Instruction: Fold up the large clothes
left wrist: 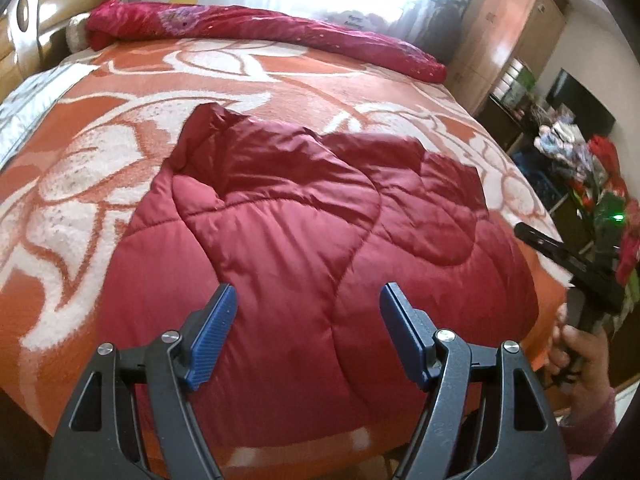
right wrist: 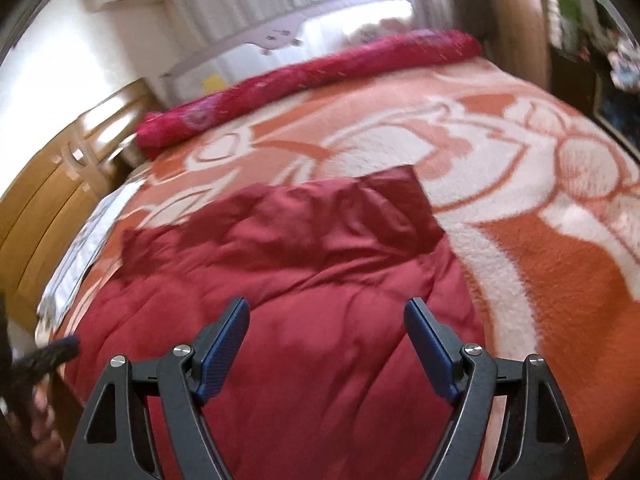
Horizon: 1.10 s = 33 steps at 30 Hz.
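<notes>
**Hovering over the red quilted jacket, both grippers spread wide and carrying nothing**

Lying flat on the orange-and-white patterned blanket [left wrist: 100,92]: the red quilted jacket [left wrist: 320,248], spreading ahead of and beneath both sets of jaws, partly folded, with one padded panel overlapping another just beyond the fingertips in the left wrist view.

Hanging above the jacket's near part: the left gripper [left wrist: 308,300], jaws standing wide, blue pads [left wrist: 214,332] facing each other with only open air and red fabric far below between them; touching nothing, gripping nothing.

Hanging likewise: the right gripper [right wrist: 326,314], jaws wide apart, blue pads [right wrist: 222,350] bare, nothing pinched between them. Showing in the gap between its fingers and running onward past the tips: the same jacket [right wrist: 304,264], its far edge ending in a squared corner beyond and a little right of the right-hand finger. Blurring slightly across this whole view.

Appearing well to the right of the left jaws, beyond the jacket's right edge: the other gripper's dark body, gripped by a hand [left wrist: 576,348] with a pink sleeve [left wrist: 592,432] below it. Appearing at the far left of the right jaws, low and blurred: a dark shape, too smeared for telling what.

Lying far beyond both pairs of jaws, along the blanket's far side: a rolled crimson quilt [left wrist: 260,28]. Standing left of the jaws in both views: a wooden headboard [left wrist: 52,20]. Standing off to the right, past the bed's edge: a wooden wardrobe [left wrist: 512,28].
</notes>
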Each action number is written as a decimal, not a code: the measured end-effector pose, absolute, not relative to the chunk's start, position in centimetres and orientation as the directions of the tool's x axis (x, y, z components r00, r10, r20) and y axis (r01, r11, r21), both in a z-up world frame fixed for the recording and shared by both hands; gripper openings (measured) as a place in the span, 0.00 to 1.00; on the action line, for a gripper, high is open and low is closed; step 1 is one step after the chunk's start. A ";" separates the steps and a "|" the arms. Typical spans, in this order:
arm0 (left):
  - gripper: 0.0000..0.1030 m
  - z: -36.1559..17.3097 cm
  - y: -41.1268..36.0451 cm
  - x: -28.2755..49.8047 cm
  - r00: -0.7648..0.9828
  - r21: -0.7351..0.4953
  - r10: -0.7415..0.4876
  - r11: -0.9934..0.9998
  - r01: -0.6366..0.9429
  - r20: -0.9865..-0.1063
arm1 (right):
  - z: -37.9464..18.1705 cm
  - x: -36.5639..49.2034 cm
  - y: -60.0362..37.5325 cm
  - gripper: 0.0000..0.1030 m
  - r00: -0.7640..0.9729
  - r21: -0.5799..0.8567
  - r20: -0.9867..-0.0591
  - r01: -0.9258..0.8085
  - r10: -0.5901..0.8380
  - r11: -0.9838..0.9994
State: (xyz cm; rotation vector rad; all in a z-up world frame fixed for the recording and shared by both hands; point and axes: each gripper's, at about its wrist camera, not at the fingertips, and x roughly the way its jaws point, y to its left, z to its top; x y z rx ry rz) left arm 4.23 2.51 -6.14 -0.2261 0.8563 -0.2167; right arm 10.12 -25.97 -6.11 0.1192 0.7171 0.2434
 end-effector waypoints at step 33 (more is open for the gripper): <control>0.82 -10.1 -1.0 3.0 0.629 -0.098 -0.122 0.993 0.073 -0.768 | -13.6 5.6 -25.6 0.82 0.670 0.100 -0.713 -0.196 0.207 0.976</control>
